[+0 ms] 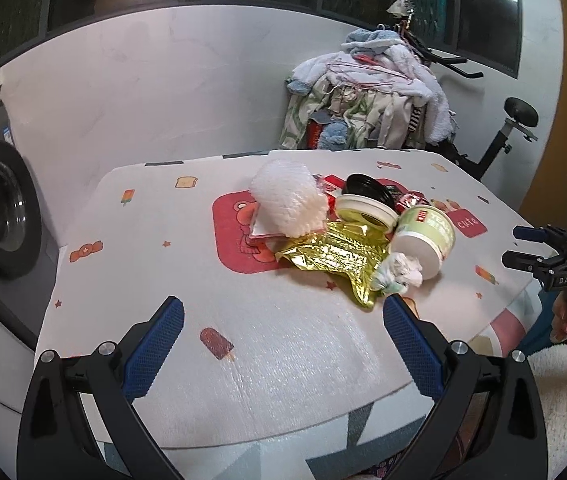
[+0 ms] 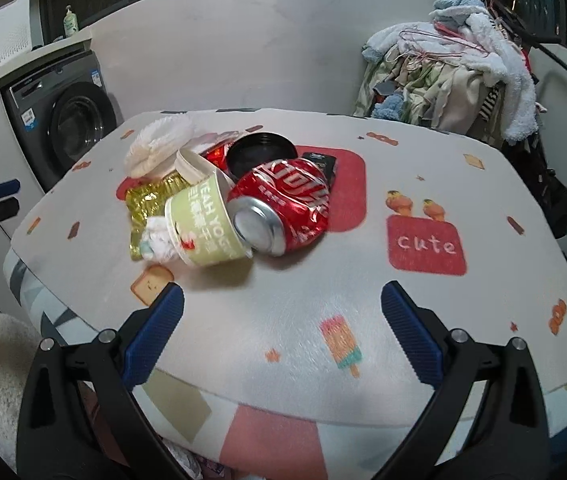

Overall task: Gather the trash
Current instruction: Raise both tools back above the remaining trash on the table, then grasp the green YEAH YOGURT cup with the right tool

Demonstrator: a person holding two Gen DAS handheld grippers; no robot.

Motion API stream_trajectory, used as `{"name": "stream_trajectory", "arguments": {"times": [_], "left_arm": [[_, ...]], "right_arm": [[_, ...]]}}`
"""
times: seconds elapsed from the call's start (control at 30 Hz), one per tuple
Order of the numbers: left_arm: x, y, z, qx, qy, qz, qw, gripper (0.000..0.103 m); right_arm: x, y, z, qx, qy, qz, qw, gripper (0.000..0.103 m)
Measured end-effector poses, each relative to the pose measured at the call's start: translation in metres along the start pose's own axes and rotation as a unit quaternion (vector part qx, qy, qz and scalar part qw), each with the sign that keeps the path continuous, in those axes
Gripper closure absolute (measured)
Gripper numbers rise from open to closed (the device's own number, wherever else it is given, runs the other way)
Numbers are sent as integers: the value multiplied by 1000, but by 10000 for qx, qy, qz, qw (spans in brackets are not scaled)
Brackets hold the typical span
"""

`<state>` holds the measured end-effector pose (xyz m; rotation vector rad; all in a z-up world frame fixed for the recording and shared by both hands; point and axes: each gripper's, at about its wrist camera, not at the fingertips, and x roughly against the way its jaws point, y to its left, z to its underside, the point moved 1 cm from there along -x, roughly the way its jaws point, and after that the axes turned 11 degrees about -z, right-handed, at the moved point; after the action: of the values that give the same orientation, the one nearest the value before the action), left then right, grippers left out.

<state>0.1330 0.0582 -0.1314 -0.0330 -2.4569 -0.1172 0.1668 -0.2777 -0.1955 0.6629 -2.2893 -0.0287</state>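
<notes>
Nearest the cameras, the left gripper (image 1: 283, 316) and right gripper (image 2: 282, 304) both hang over the near edge of the printed table cover (image 2: 423, 300) with jaws spread wide and nothing between the blue pads. The trash lies in one heap at the middle of the cover, ahead of both. In front is a crumpled tissue (image 1: 399, 274) touching the mouth of a tipped green yogurt cup (image 2: 203, 232), with a dented red can (image 2: 283, 208) pressed against the cup; from the left view the can is almost wholly hidden. A gold foil wrapper (image 1: 335, 256) runs under the heap, its far part covered. Behind sit a white foam net (image 1: 287, 200), a black lid (image 2: 261, 156) and a cream tub (image 1: 365, 210); smaller packets there are hard to make out. Farther off stand a washing machine (image 2: 71, 120) and piled laundry (image 1: 367, 96).
</notes>
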Motion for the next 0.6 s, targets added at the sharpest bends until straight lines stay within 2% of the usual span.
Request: {"name": "stream_trajectory", "arguments": {"times": [0.1, 0.17, 0.23, 0.33, 0.43, 0.47, 0.5, 0.6], "left_arm": [[-7, -2, -4, -30, 74, -163, 9998, 6], [-9, -5, -4, -146, 62, -147, 9998, 6], [-11, -10, -4, -280, 28, -201, 9994, 6], [-16, -13, -4, -400, 33, -141, 9991, 6], [-19, -10, -4, -312, 65, -96, 9994, 6], [-21, -10, -4, -259, 95, -66, 9996, 6], [-23, -8, -4, -177, 136, -31, 9997, 6], [-26, -8, -4, -113, 159, -101, 9998, 6]], "right_arm": [[-10, 4, -8, 27, 12, -84, 10000, 6], [-16, 10, -12, 146, 20, -63, 9999, 6], [-24, 19, -18, 336, 35, 88, 9994, 6], [-35, 30, -26, 580, 1, 45, 9983, 6], [-46, 40, -34, 761, 9, -54, 9971, 6], [-51, 44, -36, 821, 29, -83, 9966, 10], [-56, 48, -39, 878, 50, -100, 9961, 19], [-78, 55, -47, 982, 213, -83, 9949, 25]]}}
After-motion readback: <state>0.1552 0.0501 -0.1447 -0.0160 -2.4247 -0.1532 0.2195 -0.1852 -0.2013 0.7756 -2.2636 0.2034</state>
